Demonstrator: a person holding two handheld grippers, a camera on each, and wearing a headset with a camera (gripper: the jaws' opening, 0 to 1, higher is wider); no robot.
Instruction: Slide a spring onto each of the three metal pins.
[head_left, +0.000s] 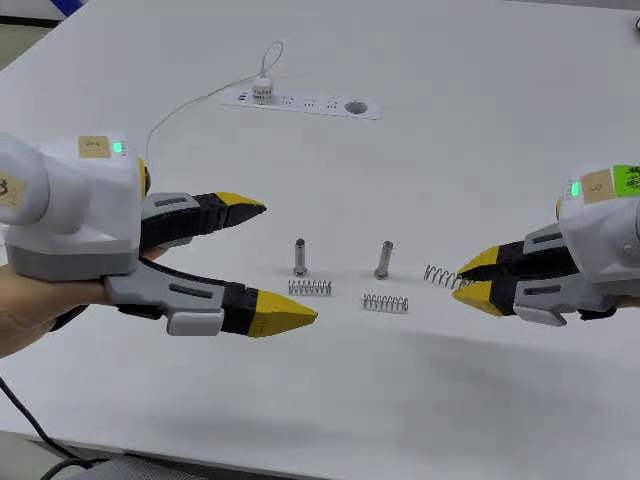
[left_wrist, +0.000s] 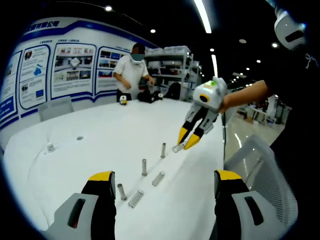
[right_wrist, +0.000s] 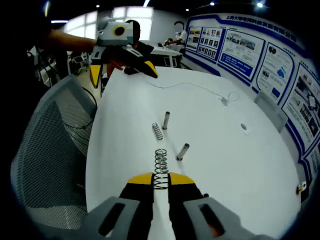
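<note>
Head view: your left gripper (head_left: 275, 260) has its yellow-tipped jaws spread wide with nothing between them. Your right gripper (head_left: 472, 283) is pinching one end of a spring (head_left: 438, 275), and the rest of it sticks out toward the pins (head_left: 300, 257). Two of those stand upright on the white table (head_left: 450, 400), with two loose springs (head_left: 310, 287) lying flat just in front. Farther back there's a white power strip (head_left: 300, 102) with a cable (head_left: 190, 100) plugged in. Each gripper has a tan sticker and the right one a green label too, but the print's too small to read.

Left gripper view: three pins stand in a row, the nearest pin (left_wrist: 120, 191) close to your open jaws. The loose springs lie beside the nearer two. The pinched spring hangs just beside the farthest pin; can't tell if it's touching. The wall boards (left_wrist: 75, 62) have blue writing, unreadable.

Right gripper view: your jaws sit nearly together on the spring's near end, and the coil points ahead toward the closest pin. The text on the boards here is also too blurry to read.
</note>
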